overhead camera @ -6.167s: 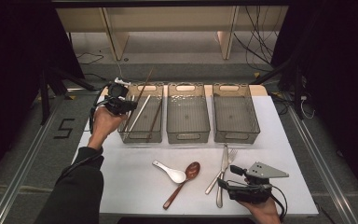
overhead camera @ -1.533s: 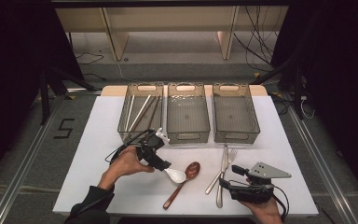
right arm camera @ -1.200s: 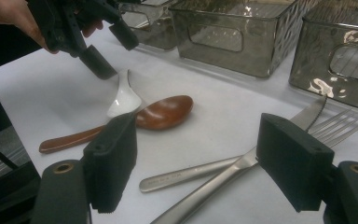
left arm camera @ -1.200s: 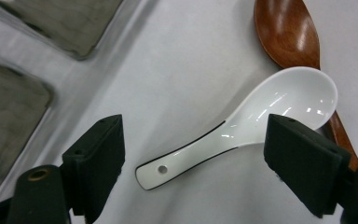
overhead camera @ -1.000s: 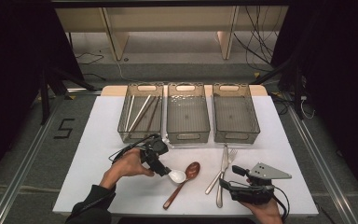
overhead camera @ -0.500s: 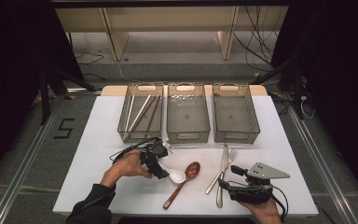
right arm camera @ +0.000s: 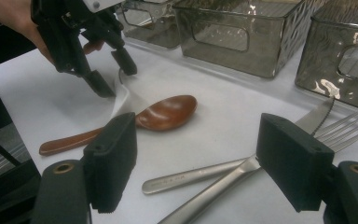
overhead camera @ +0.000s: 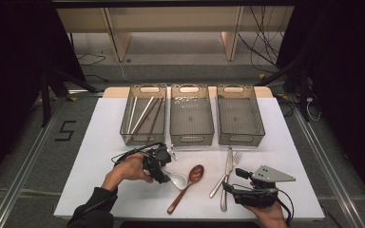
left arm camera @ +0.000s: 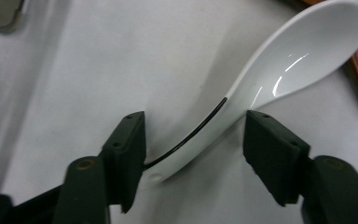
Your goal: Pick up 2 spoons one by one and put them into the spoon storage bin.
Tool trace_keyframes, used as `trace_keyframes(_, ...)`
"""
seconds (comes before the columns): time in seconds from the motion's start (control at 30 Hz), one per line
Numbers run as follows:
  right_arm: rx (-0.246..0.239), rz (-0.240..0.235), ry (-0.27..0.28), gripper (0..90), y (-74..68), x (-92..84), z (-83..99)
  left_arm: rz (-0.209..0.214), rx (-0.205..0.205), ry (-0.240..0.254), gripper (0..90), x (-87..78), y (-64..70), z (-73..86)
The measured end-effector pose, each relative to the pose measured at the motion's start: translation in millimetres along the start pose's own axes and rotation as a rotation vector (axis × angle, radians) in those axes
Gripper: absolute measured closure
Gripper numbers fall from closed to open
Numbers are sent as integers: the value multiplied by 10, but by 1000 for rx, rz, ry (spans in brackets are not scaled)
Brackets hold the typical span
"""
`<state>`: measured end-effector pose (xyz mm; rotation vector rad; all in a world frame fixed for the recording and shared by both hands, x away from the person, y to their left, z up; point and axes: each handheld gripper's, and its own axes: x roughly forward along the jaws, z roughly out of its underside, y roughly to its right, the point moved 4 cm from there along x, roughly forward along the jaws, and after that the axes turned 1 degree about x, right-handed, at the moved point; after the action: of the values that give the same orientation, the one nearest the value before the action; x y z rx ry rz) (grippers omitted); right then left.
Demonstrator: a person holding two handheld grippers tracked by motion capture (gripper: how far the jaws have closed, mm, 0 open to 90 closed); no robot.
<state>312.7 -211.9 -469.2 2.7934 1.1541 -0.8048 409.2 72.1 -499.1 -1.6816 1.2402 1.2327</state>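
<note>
A white ceramic spoon (overhead camera: 177,180) (left arm camera: 289,60) lies on the white table beside a brown wooden spoon (overhead camera: 190,182) (right arm camera: 165,112). My left gripper (overhead camera: 164,173) (left arm camera: 196,127) is lowered over the white spoon's handle, which runs between its jaws. The jaws have just been closing; one pad is at the handle's end, and the other still stands a little off it. My right gripper (overhead camera: 232,180) (right arm camera: 200,140) rests open at the front right. Its jaws point at the handles of a knife (overhead camera: 228,164) (right arm camera: 191,181) and a fork (overhead camera: 234,160) (right arm camera: 349,131), gripping nothing.
Three clear grey bins stand in a row at the back. The left bin (overhead camera: 125,129) holds chopsticks (overhead camera: 142,114). The middle bin (overhead camera: 191,138) and the right bin (overhead camera: 241,140) look bare inside. Beyond the table edges, the floor is dark.
My left hand came down from the left bin to the white spoon, and its jaws have narrowed around the handle. The right gripper has stayed put.
</note>
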Motion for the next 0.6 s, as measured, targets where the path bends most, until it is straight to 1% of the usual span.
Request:
trace_keyframes(0.03,2,0,-1,298,-1,-3,0,4,19,-12,453,-11,3,4)
trace_keyframes(0.07,1,1,0,298,0,-4,-1,9,20,-9,476,-14,19,5)
trace_keyframes(0.1,0,1,1,298,1,-5,-2,10,33,-19,503,-23,29,10)
trace_keyframes(0.13,1,2,1,298,0,-6,-3,13,34,-19,527,-26,45,11)
trace_keyframes(0.17,1,2,1,298,0,-7,-3,16,45,-27,552,-36,50,16)
trace_keyframes(0.2,-1,2,1,298,1,-7,-3,20,43,-26,573,-39,64,22)
trace_keyframes(0.23,1,2,1,298,0,-8,-3,25,54,-36,594,-49,68,31)
trace_keyframes(0.27,0,2,1,298,0,-8,-4,17,63,-54,627,-49,77,46)
trace_keyframes(0.3,-1,3,0,298,-1,-7,-4,-2,74,-63,686,-36,83,59)
trace_keyframes(0.33,-3,2,1,298,-1,-6,-5,-2,72,-58,714,-30,86,64)
trace_keyframes(0.37,-3,2,1,298,-1,-7,-6,2,74,-57,721,-34,85,68)
trace_keyframes(0.47,-4,3,3,298,-2,-7,-8,4,91,-58,770,-34,109,69)
trace_keyframes(0.57,-5,2,3,299,0,-7,-8,9,89,-59,842,-35,108,63)
trace_keyframes(0.6,-4,3,2,298,-1,-7,-8,13,86,-57,846,-36,106,65)
